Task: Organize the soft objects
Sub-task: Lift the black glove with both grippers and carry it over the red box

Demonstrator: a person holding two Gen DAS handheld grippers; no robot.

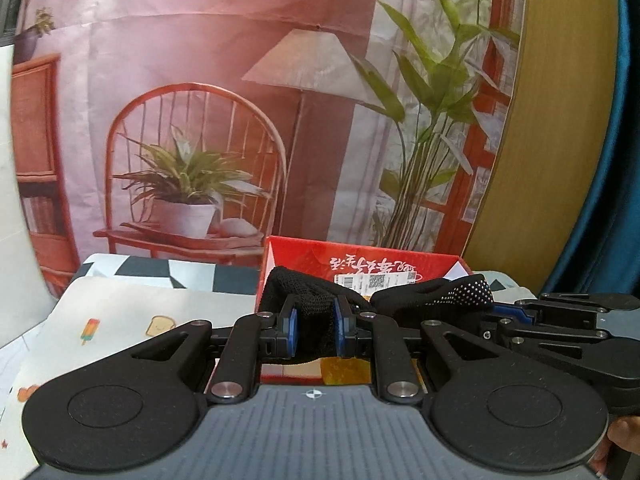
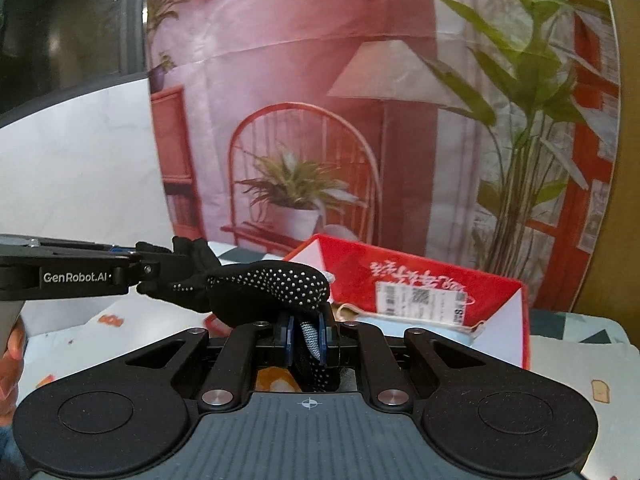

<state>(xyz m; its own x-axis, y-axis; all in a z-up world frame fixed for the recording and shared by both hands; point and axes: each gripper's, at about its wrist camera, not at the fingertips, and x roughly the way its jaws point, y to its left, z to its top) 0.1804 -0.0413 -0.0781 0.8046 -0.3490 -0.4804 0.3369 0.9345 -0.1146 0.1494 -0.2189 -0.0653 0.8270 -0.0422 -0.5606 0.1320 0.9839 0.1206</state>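
L fingers: blue pads (image 1: 293,330) of the left gripper (image 1: 314,330) were nearly closed, pinching a bunch of black knit fabric betw. them; narrow gap filled by cloth.
R fingers: blue pads (image 2: 289,336) of the right gripper (image 2: 306,338) were almost fully closed, clamping a thin fold w/ a grey ribbed edge & white dots.
Held item: black dotted glove (image 2: 268,284), stretched betw. both grippers, off the surface; one end in L fingers, other end in R fingers, dotted palm side bulging up over the R fingers.
L hand pose: gripper pointed fwd & tilted somewhat down, toward the box; in right wrist view it came in from the left edge, roughly level, side-on. Part of a person's hand (image 2: 12,356) showed under it at the left edge.
R hand pose: also pointed fwd & down; in left wrist view it (image 1: 516,314) entered from the right, side-on, tip meeting the glove. A bit of hand (image 1: 622,436) was visible at lower right.
Box: red cardboard box (image 1: 360,258) w/ barcode label, open top, just beyond the fingers; glove hung in front of/over its near edge.
Surface: patterned cloth (image 1: 120,320) w/ popsicle & toast prints under both grippers.
Backdrop: printed wall hanging (image 1: 240,100) of chair, lamp, plants behind the box.
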